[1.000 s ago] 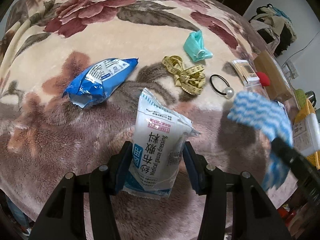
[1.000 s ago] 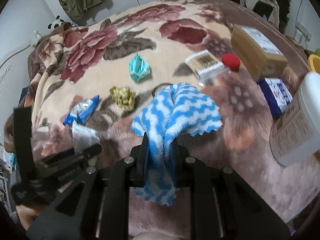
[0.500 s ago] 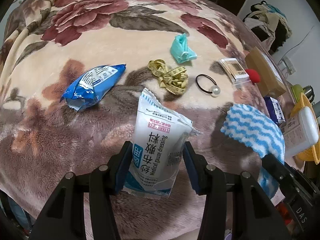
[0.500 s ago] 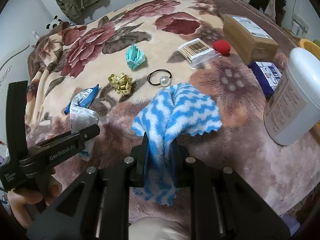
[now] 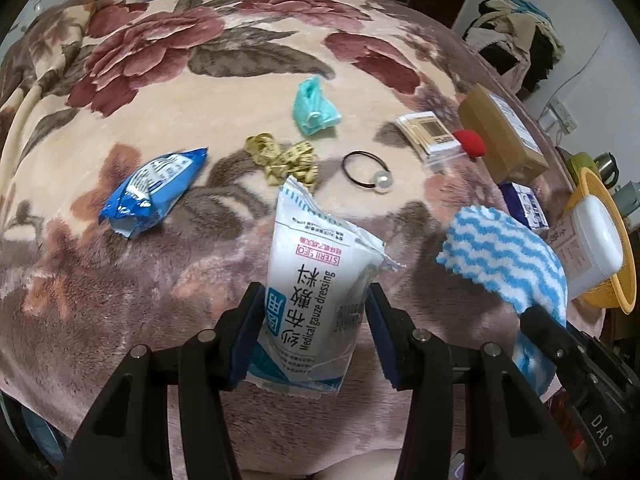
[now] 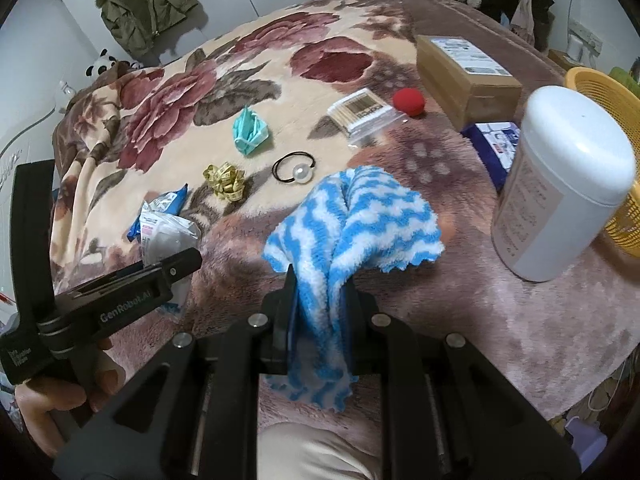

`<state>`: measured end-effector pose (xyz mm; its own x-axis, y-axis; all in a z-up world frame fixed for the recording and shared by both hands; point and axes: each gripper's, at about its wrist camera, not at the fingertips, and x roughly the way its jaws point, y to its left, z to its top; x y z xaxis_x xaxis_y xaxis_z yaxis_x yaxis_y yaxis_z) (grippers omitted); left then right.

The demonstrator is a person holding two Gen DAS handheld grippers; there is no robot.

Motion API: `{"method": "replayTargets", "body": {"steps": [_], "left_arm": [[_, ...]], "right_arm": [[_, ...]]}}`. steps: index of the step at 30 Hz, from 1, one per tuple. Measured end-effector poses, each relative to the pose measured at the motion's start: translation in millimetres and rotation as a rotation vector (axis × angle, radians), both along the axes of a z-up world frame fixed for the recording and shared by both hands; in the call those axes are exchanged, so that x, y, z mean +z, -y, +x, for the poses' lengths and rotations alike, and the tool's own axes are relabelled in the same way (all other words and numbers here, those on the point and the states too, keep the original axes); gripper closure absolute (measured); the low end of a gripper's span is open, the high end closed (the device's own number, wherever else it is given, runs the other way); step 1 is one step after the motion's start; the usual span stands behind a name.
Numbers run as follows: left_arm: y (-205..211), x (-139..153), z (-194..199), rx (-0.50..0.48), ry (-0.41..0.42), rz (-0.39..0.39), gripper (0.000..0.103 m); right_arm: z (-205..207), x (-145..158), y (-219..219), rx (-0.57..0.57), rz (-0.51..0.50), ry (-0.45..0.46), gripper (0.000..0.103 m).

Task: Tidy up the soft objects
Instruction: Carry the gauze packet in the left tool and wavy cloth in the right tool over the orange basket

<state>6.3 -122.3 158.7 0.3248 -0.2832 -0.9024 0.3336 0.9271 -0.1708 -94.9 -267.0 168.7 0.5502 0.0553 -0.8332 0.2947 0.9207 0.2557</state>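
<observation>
Left gripper clamps the medical gauze dressing packet and right gripper pinches the blue-and-white cloth, both lifted clear of the floral blanket, evidently for sorting.

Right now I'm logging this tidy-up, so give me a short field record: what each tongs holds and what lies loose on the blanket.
left tongs: shut on gauze dressing packet
right tongs: shut on blue-white striped cloth
surface: floral blanket
loose on blanket: blue wipes pack, yellow tape measure, teal mask, hair tie with pearl
at right edge: white canister, yellow basket
</observation>
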Motion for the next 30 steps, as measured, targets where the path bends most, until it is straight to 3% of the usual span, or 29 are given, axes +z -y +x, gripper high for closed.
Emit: {"method": "replayTargets", "body": {"steps": [16, 30], "left_arm": [[35, 16, -13, -0.054, 0.021, 0.001, 0.052], [72, 46, -25, -0.111, 0.071, -0.013, 0.052]], "right_arm": [[-16, 17, 22, -0.035, 0.002, 0.025, 0.085], [-28, 43, 44, -0.062, -0.013, 0.079, 0.085]]}}
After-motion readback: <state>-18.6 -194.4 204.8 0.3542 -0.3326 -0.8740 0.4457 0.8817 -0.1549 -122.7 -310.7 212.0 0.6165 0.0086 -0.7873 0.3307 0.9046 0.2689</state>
